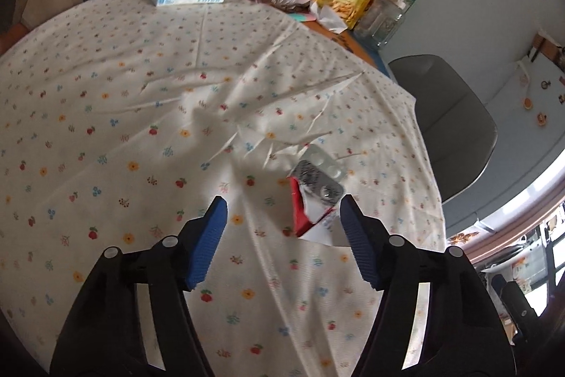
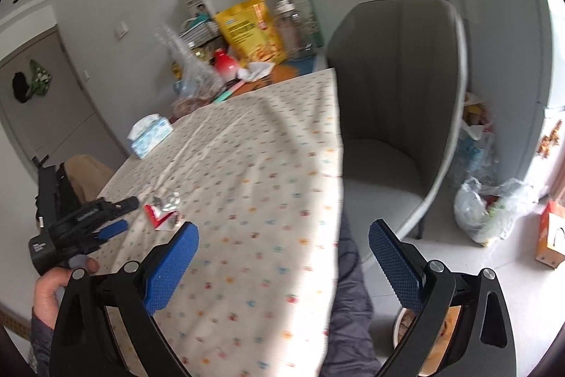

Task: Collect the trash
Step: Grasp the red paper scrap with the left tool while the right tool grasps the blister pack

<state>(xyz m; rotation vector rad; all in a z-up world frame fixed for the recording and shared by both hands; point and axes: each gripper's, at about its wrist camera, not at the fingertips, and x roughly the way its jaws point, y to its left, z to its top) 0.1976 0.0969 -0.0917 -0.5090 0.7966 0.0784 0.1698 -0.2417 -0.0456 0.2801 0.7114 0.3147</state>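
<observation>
A crumpled red-and-white wrapper (image 1: 310, 218) with foil blister packs (image 1: 319, 177) is seen on the bench (image 1: 106, 115), just beyond the left hand-held gripper (image 1: 282, 211), whose jaws are parted and empty. Light, crinkly, slippery; it is best pinched at the wrapper's raised fold.

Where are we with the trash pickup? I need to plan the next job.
Nothing visibly collected yet. The left gripper is open, approaching the red-and-white wrapper and blister packs on the tablecloth. The right gripper is open and empty.
</observation>
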